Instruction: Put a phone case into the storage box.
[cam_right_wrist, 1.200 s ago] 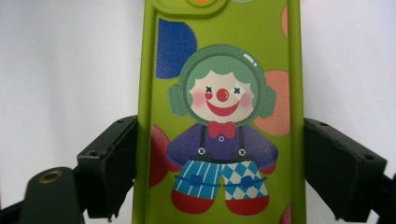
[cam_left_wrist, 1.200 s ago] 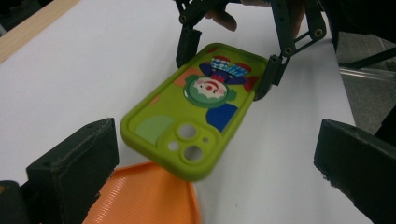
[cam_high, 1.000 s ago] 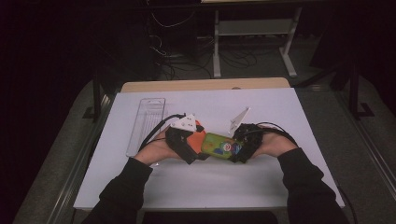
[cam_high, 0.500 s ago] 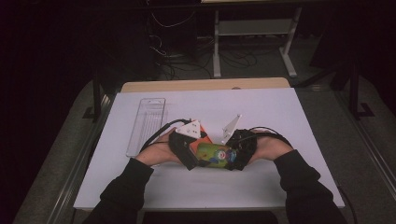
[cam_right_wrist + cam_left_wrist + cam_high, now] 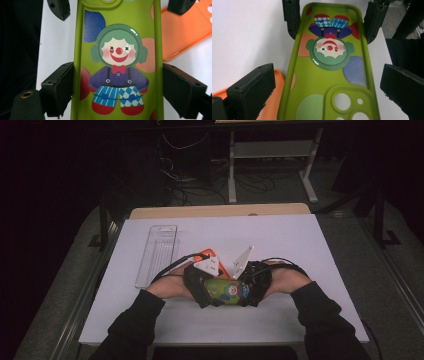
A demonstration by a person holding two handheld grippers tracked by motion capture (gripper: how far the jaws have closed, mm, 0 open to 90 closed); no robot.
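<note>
A green phone case (image 5: 227,292) printed with a clown lies flat on the white table top (image 5: 300,245), between my two hands. My left gripper (image 5: 327,82) straddles its camera-hole end, open, with a gap at each jaw. From the opposite side my right gripper (image 5: 117,92) has both jaws against the long edges of the green phone case (image 5: 117,62), shut on it. In the high view the left gripper (image 5: 206,292) and right gripper (image 5: 251,292) face each other across the case. An orange phone case (image 5: 185,32) lies just behind, partly under the left gripper.
A clear plastic tray (image 5: 157,252) stands at the table's left, past my left hand. The table's front edge (image 5: 225,340) is close below my forearms. Cables trail from both grippers. Beyond the far edge are a dark floor and desk legs.
Both grippers and the green case have come toward the person's side of the table. The orange case, earlier beside the green one, now lies behind it.
</note>
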